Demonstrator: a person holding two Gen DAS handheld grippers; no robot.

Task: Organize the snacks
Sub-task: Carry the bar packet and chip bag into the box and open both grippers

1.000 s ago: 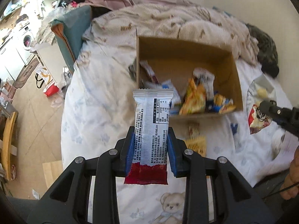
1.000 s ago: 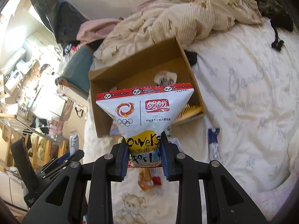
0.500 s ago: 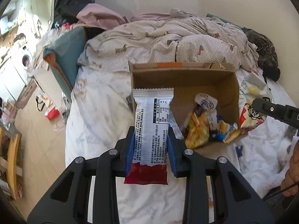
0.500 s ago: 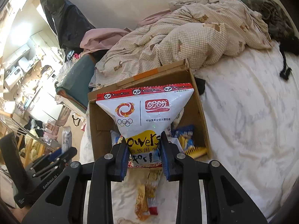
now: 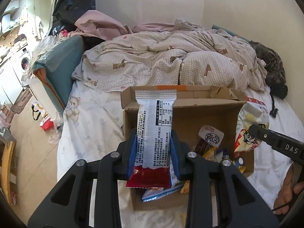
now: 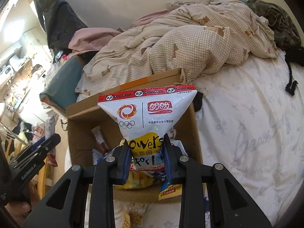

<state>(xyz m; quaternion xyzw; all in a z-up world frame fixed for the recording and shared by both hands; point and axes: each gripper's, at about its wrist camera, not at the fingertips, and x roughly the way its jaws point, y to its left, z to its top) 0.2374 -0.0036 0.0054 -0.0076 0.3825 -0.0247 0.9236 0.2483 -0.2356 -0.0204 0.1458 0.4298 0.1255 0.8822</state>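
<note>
While both hands are loaded, the job sits at the drop-off stage: the left gripper [image 5: 154, 148] is pinched narrow around a long white-and-red snack bar [image 5: 154, 133], which stands upright between the blue pads, and the right gripper [image 6: 146, 155] is squeezed onto the lower half of a white puffed snack bag [image 6: 147, 117] with a red top seam. Just past both sets of fingers lies the cardboard box [image 5: 191, 112] on the white bedsheet [image 5: 91, 125], open side up, with several packets [image 5: 210, 142] heaped in its bottom. From the left view the bar seems to hang over the near left part of the box; from the right view the bag hangs over the box's middle. I would judge that the next move calls for easing each hand a little lower into the opening and parting the jaws so the packets fall inside rather than onto the rim or the sheet. Beyond the box a checked duvet [image 5: 171, 62] is bunched against the wall.
</note>
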